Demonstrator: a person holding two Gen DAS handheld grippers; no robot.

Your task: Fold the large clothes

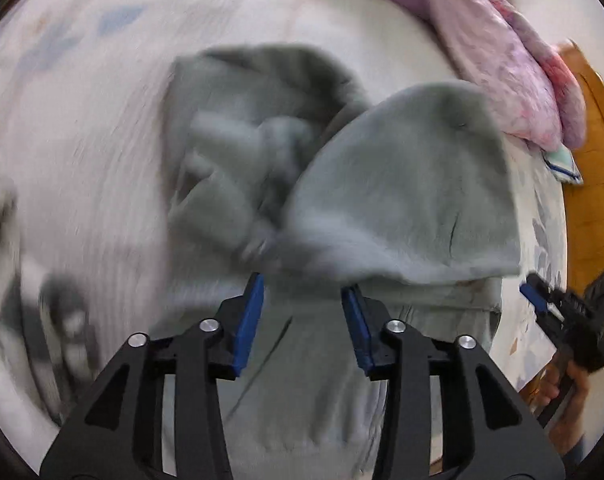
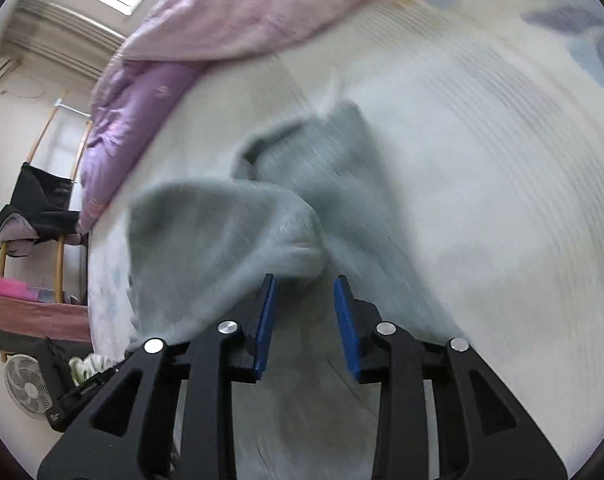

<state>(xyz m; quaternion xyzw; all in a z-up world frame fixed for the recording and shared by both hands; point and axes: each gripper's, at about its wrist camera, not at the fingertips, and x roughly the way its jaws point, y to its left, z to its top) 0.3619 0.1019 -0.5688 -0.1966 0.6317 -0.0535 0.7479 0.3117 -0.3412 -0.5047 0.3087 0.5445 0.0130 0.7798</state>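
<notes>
White patterned bedsheet (image 1: 82, 140), pink-purple quilt (image 2: 206, 32) at edge. Grey fleece garment (image 1: 402, 184) bunched mid-bed. Left claw (image 1: 302, 316) and right claw (image 2: 305, 316) partly open above it, gripping nothing.

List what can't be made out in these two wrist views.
- Grey garment: type and fold lines, motion blur in both views.
- Garment's near end: both views, hidden behind the gripper fingers.
- Right gripper, left view: cut off at the rim.
- Bedsheet print: smeared.

No legible text, labels or numbers — frames blurred (motion throughout)
</notes>
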